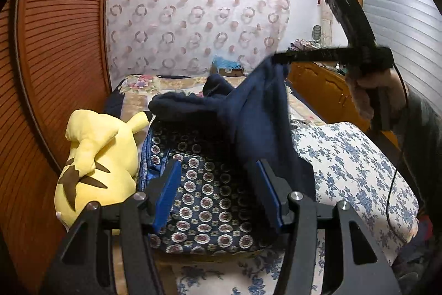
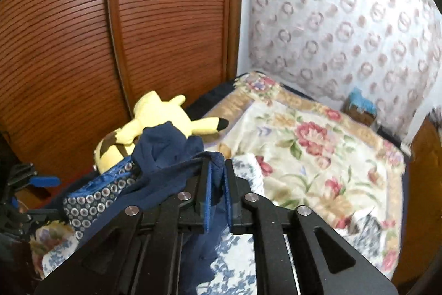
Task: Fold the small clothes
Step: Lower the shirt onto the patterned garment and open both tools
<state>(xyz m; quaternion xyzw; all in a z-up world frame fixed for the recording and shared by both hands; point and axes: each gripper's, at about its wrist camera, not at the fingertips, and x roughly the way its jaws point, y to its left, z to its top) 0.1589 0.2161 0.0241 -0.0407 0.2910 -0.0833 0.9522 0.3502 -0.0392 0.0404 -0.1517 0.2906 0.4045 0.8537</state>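
Observation:
A navy blue garment [image 1: 248,112] hangs from my right gripper [image 1: 279,59], which a hand holds raised at the right of the left wrist view. One end of the garment still lies bunched on the bed. In the right wrist view the right gripper [image 2: 217,166] is shut on the garment [image 2: 165,148], with a fold of cloth pinched between its blue pads. My left gripper [image 1: 218,184] stands open low over a dark patterned cushion [image 1: 207,201]. Nothing is between its fingers; the hanging cloth drops just beside its right finger [image 1: 269,190].
A yellow plush toy [image 1: 96,156] lies left of the cushion, against slatted wooden wardrobe doors [image 1: 55,60]. A blue-and-white floral pillow [image 1: 345,165] sits to the right. A floral bedspread [image 2: 317,156] covers the bed up to a patterned curtain [image 1: 193,13].

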